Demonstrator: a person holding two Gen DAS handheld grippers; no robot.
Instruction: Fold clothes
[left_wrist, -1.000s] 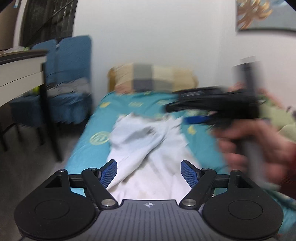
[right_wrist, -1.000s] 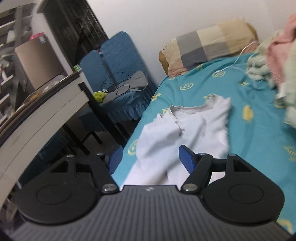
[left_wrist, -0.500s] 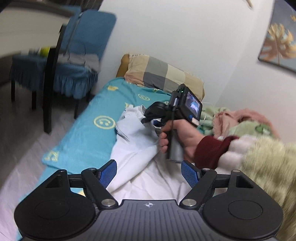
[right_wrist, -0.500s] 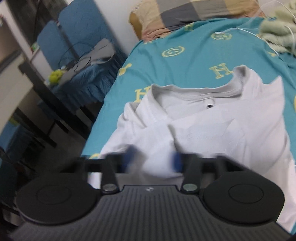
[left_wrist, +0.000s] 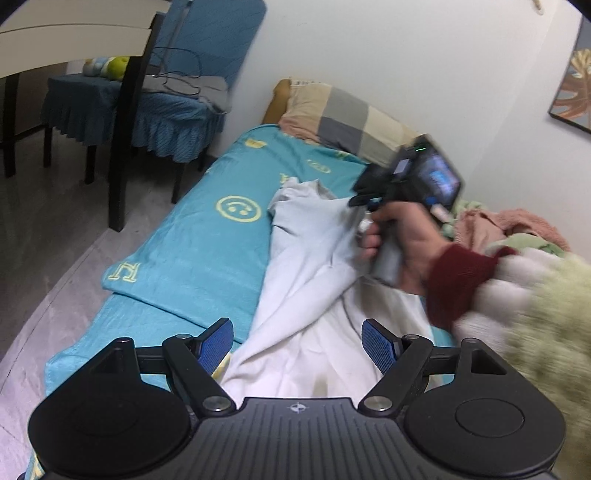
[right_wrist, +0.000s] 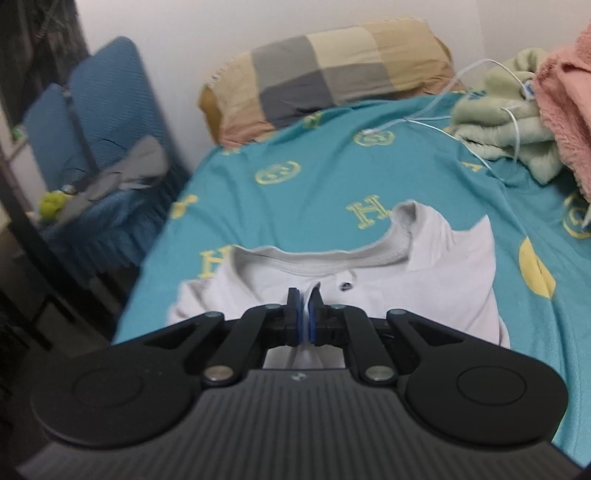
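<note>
Right gripper (right_wrist: 304, 314) pinches white shirt (right_wrist: 443, 266) below its collar; left gripper (left_wrist: 297, 345) gapes empty.

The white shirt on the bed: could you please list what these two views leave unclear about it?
- Lower hem of the white shirt: hidden in both wrist views behind each gripper's own body.
- Right sleeve: left wrist view, covered by the hand holding the right gripper.
- How much fabric the right gripper pinches: its closed pads cover it.
- Small dark mark below the collar: too small to identify.
</note>
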